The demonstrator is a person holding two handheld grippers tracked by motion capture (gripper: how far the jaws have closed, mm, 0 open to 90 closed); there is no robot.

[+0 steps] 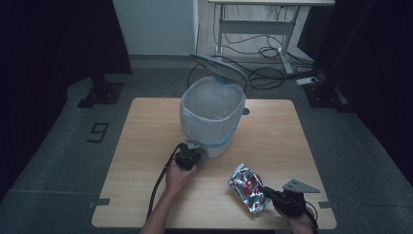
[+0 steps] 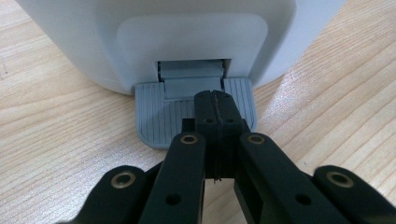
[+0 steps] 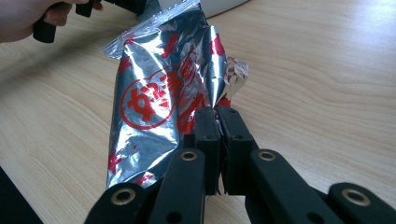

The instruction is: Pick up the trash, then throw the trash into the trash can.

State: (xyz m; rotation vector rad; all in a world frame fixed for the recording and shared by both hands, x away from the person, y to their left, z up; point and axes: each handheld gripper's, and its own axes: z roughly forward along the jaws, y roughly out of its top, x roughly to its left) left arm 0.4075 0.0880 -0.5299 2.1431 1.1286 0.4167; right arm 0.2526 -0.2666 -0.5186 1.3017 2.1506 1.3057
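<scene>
left gripper [image 2: 215,100] comes first, at the left of the table: its two black jaws are pressed flat together with nothing between them, and their tips rest on the grey ribbed pedal [image 2: 196,109] at the foot of the white bin [image 2: 140,42]. in the high view the left gripper [image 1: 188,157] sits tight against the front of the bin [image 1: 213,117], whose lid [image 1: 217,67] stands tilted up at the back over a pale liner with a blue edge. the wooden table [image 1: 141,146] carries one bin, standing near its middle.

to the right, near the front edge, lies one foil snack bag [image 1: 247,187]. it is silver and crinkled, printed with red characters and a red circle, with a clear sealed strip along its far end. the right gripper [image 3: 217,114] has its jaws clamped on a crumpled fold at the near side of the foil snack bag [image 3: 159,98], which rests on the table well apart from the bin. in the high view the right gripper [image 1: 269,192] meets the bag from the right, with one grey three-cornered plate on top of it. two grippers, one pedal, one lid.
</scene>
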